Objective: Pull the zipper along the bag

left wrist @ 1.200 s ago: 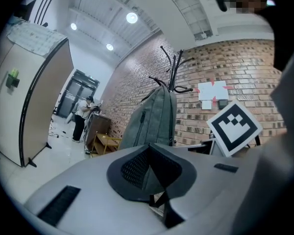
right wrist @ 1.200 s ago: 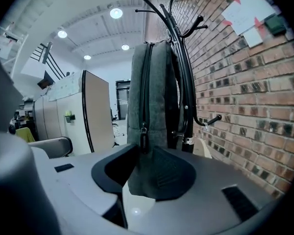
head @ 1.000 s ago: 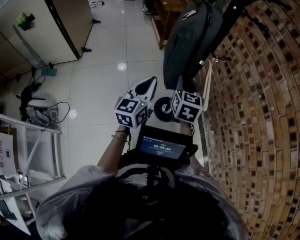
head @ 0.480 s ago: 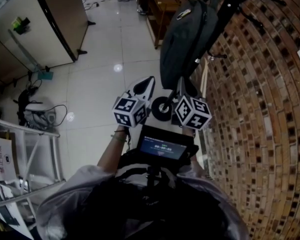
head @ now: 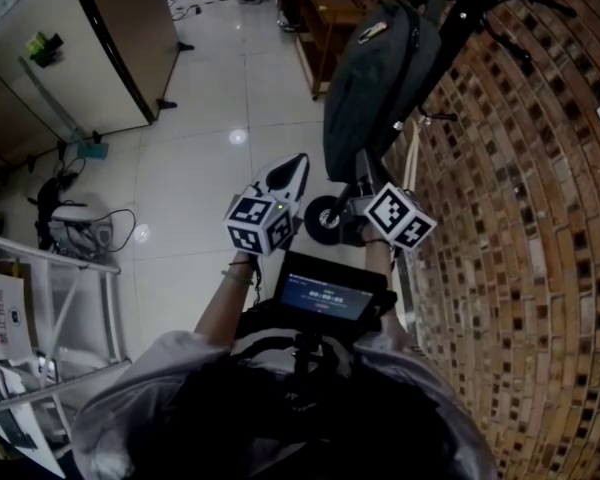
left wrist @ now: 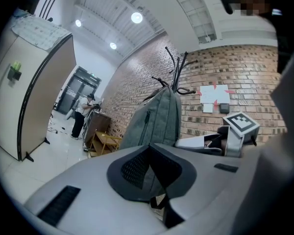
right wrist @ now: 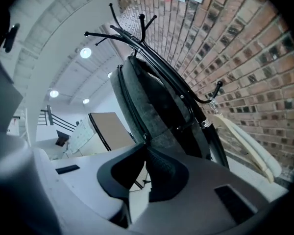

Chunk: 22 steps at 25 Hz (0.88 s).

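Right gripper clamped on zipper pull, frame centre (left gripper closed, empty, farther off). Zipper rising to upper left along bag.

The backpack is matt grey woven cloth. The brick wall looks rough and dull. The floor tiles are smooth and glossy, mirroring lamps. The coat stand is black, slightly shiny metal.

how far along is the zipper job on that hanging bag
Done: the right gripper is at the grey bag. In hand: its jaws are shut on what looks like the zipper pull, low on the bag. To do: the whole run along the bag. The left gripper is shut and empty.
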Available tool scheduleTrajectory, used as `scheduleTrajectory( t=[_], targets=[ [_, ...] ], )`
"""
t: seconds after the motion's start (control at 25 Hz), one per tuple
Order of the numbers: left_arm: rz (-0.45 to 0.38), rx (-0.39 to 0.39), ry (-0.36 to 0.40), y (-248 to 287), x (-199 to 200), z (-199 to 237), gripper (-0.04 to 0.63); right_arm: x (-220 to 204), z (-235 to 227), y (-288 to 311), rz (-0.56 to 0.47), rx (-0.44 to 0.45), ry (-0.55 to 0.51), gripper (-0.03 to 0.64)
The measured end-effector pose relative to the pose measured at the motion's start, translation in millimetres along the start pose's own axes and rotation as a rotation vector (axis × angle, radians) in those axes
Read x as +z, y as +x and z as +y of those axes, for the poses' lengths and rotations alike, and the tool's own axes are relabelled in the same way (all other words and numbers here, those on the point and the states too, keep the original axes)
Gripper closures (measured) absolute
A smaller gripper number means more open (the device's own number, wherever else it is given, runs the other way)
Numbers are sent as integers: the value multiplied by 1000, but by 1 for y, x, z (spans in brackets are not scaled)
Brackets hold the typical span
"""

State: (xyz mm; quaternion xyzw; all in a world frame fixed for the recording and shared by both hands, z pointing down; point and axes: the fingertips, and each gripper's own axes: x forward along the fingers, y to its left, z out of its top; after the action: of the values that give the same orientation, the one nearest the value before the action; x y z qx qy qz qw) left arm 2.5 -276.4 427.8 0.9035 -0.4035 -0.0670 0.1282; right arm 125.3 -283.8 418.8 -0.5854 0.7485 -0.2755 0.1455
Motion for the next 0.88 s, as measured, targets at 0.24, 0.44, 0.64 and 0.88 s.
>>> scheduleTrajectory(
  t=[0.24,0.44,0.64,0.88],
  targets=[
    [-2,8,-3,1,1,7,588,2,3,1,39,20,-25,623],
    [-6,6,-6,4,2,7,588,5,4,-7,32,119,81,624],
    [0,1,-8,4,0,8,588,12,4,-8,41,162,117,623],
    [-1,4,-14,4,-1,8,588,16,10,-7,47,192,142,618]
  ],
)
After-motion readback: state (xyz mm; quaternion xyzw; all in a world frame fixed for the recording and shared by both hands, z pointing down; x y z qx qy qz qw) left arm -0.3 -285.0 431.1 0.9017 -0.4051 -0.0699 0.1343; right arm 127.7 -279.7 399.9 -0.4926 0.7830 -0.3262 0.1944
